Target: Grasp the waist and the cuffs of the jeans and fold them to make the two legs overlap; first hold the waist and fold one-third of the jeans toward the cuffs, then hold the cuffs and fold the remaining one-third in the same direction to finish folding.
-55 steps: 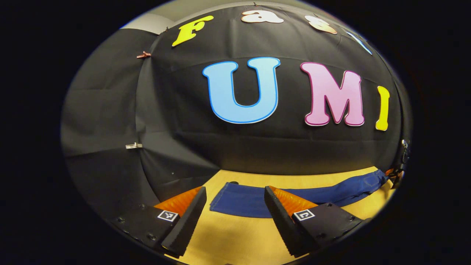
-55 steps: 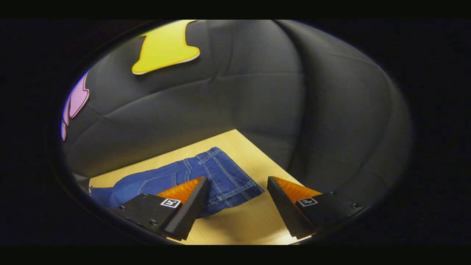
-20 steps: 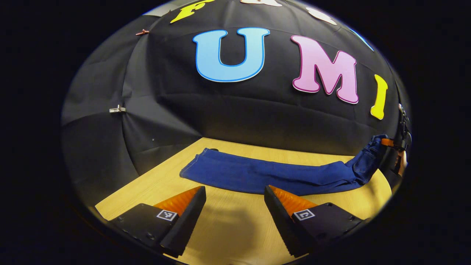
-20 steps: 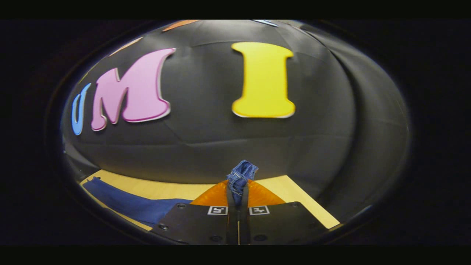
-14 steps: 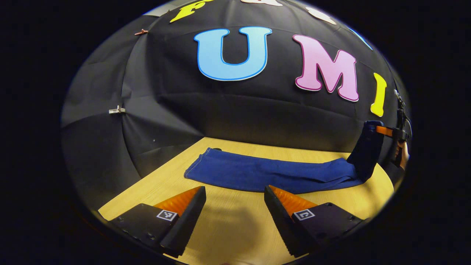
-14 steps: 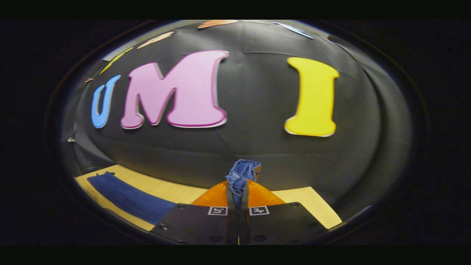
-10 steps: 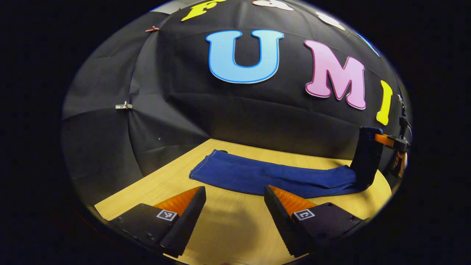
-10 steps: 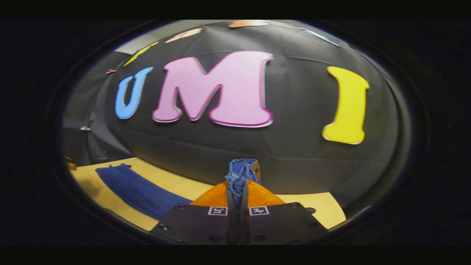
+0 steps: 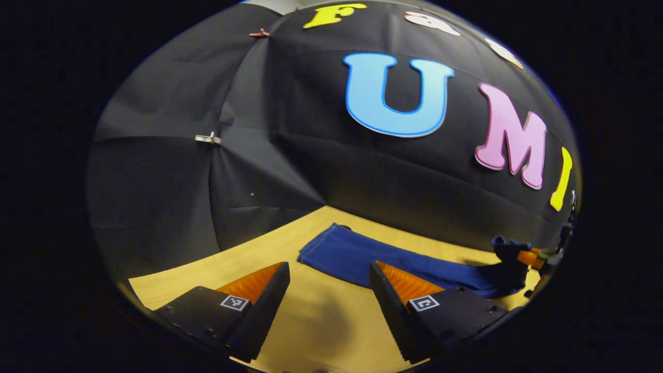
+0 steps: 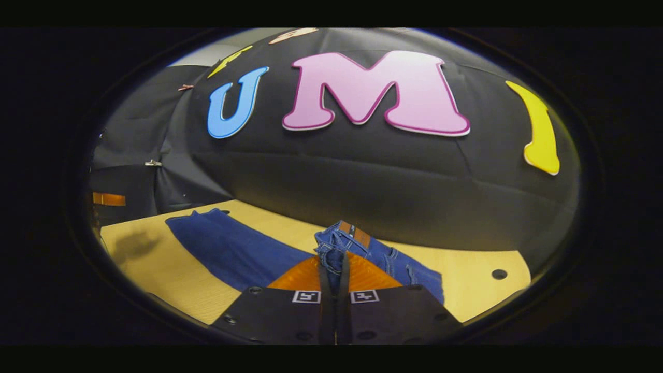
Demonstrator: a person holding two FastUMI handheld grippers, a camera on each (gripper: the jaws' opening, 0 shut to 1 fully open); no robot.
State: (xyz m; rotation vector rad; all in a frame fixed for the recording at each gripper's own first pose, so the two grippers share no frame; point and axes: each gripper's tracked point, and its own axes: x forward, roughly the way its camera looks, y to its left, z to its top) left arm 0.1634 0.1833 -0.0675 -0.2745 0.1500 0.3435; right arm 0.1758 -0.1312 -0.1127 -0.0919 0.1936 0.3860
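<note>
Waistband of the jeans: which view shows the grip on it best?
Right gripper view: the right gripper has its jaws shut on the waistband, close up. Left gripper view shows that waistband small, at the far edge.

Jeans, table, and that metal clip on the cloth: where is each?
Jeans [image 10: 228,248]: right gripper view, on the flat leg.
Table [image 9: 321,321]: left gripper view, bare wood.
Clip [image 9: 207,138]: left gripper view, its middle.

jeans [image 9: 393,259] flat on table [image 9: 207,267], hand-held gripper [image 9: 329,292] agape
</note>
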